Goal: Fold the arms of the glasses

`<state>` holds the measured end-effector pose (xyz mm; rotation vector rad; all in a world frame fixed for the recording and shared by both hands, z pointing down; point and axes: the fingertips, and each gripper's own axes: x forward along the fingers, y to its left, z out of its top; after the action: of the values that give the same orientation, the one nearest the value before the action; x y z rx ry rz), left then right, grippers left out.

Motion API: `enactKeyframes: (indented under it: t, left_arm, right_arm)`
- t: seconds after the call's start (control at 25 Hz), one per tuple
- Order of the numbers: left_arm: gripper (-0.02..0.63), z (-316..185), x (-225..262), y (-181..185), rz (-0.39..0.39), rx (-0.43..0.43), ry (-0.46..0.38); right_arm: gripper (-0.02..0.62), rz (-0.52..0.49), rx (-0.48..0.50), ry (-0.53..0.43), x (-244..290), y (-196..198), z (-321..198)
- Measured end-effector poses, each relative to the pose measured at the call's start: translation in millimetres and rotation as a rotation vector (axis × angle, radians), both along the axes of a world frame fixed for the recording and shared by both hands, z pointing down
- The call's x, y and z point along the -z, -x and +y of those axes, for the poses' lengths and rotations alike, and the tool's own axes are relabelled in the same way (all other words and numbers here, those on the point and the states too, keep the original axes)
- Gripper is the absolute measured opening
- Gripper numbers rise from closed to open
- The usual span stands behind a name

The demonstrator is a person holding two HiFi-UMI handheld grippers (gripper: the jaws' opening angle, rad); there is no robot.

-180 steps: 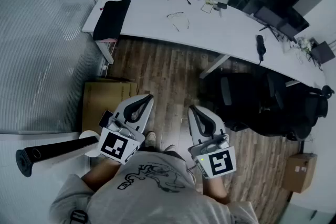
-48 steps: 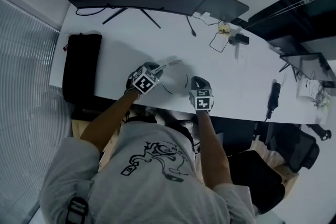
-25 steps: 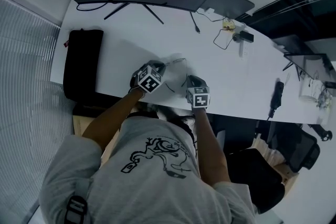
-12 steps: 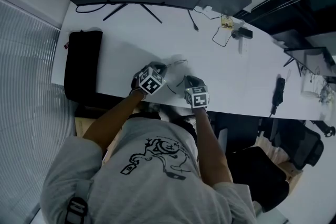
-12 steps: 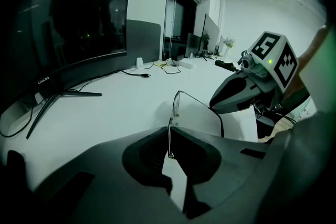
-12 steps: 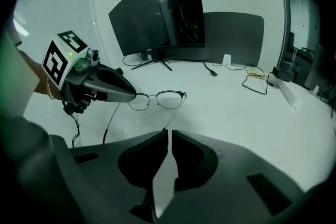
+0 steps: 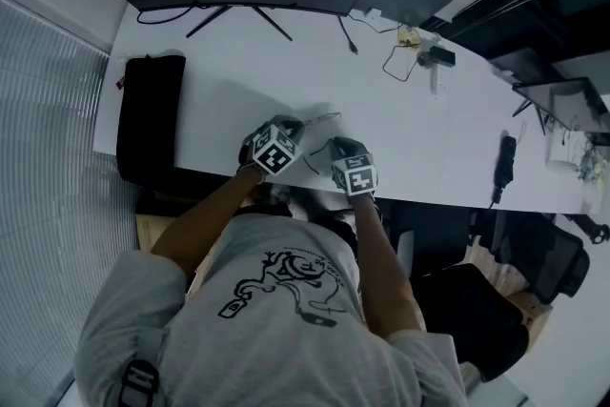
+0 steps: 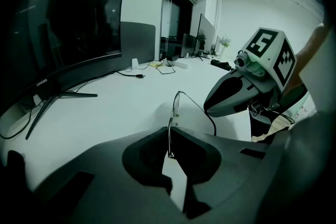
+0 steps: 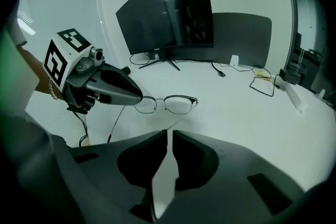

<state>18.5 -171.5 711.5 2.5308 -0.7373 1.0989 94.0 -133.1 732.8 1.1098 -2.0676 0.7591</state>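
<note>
L hand-held gripper [image 8: 169,132] clamps glasses [image 9: 167,104] steady; R hand-held gripper [image 9: 169,134], near-closed, nips 1 arm [image 8: 200,106] to fold, I reckon.

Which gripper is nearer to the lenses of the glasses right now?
Left. The left gripper is clamped on the glasses right at a lens rim; the right gripper is shut farther back on one arm, lenses ahead of it.

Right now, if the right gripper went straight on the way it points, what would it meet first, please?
Most likely the glasses: their thin side arm lies just ahead of the right gripper, though the depth is hard to judge.
</note>
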Motion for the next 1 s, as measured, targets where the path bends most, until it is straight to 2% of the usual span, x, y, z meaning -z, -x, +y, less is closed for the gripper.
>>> enactKeyframes:
  t: [0.28,0.44,0.68,1.0]
  left_arm:
    - [0.034,12,0,0,0.001,-0.011,0.001]
    - [0.034,18,2,-2,0.005,-0.020,0.007]
    - [0.034,28,1,-5,0.008,-0.035,0.007]
    - [0.034,33,4,-10,0.011,-0.048,0.009]
  right_arm:
    - [0.043,-0.003,0.014,0.014,-1,8,9]
    - [0.043,0.014,0.026,-0.028,9,9,3]
    - [0.043,-0.007,0.021,0.016,0,14,15]
    - [0.043,0.003,0.028,-0.011,4,14,10]
